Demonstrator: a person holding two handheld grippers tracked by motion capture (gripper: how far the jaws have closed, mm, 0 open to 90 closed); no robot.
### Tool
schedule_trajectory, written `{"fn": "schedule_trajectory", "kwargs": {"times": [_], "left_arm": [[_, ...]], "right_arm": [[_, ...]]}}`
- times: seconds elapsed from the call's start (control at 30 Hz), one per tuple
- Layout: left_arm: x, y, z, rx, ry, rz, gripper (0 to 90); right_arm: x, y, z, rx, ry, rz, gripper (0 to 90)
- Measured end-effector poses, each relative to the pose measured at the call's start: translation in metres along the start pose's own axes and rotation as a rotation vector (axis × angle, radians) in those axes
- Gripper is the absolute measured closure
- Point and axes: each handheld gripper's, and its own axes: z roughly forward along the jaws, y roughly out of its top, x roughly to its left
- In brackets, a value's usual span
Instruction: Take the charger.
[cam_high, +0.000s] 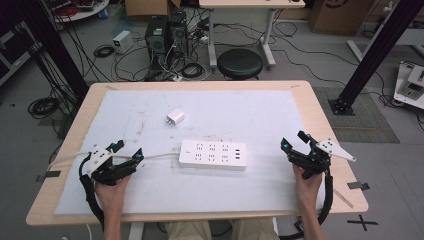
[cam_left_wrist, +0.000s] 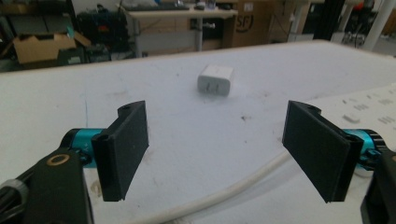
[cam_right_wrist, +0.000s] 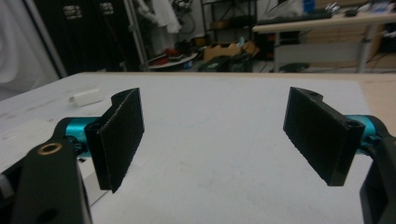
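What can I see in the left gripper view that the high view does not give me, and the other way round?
The left gripper view alone shows the two metal prongs on the charger. The high view alone takes in the whole power strip, the right gripper, the person's hands and the stool behind the table. Both share the charger, the white cable, the white mat and the open, empty left gripper.

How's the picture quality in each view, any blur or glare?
High view: even light, soft shadows, power strip sharp. Left gripper view: charger fairly clear, background soft, white mat bright without hard glare. Right gripper view: dim background, near edges blurred.
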Motion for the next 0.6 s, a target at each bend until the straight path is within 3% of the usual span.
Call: {"fn": "schedule_trajectory", "kwargs": {"times": [0.1, 0.17, 0.2, 0.53, 0.57, 0.6], "left_arm": [[0.001, -0.0003, -0.0011, -0.008, 0.003, -0.005, 22.7], [0.001, -0.0003, -0.0011, -0.008, 0.003, -0.005, 22.7], [0.0001, -0.0004, 0.0011, 0.008, -0.013, -0.001, 22.6], [-0.0031, 0.0009, 0.0005, -0.001, -0.005, 0.016, 22.7], [-0.006, 0.0026, 0.0016, -0.004, -0.003, 0.045, 22.7], [-0.006, 0.0026, 0.0016, -0.004, -0.003, 0.045, 22.7]], "right_arm": [[0.0033, 0.0, 0.0019, 0.019, -0.021, -0.018, 21.0], [0.0035, 0.0003, 0.0032, 0.026, -0.018, -0.035, 20.9], [0.008, 0.0017, 0.0051, 0.043, 0.006, -0.071, 20.9], [0.0105, 0.0025, 0.0051, 0.051, 0.037, -0.073, 20.9], [0.0107, 0.0027, 0.0045, 0.046, 0.046, -0.08, 20.9], [0.0107, 0.0027, 0.0045, 0.046, 0.046, -0.08, 20.9]]}}
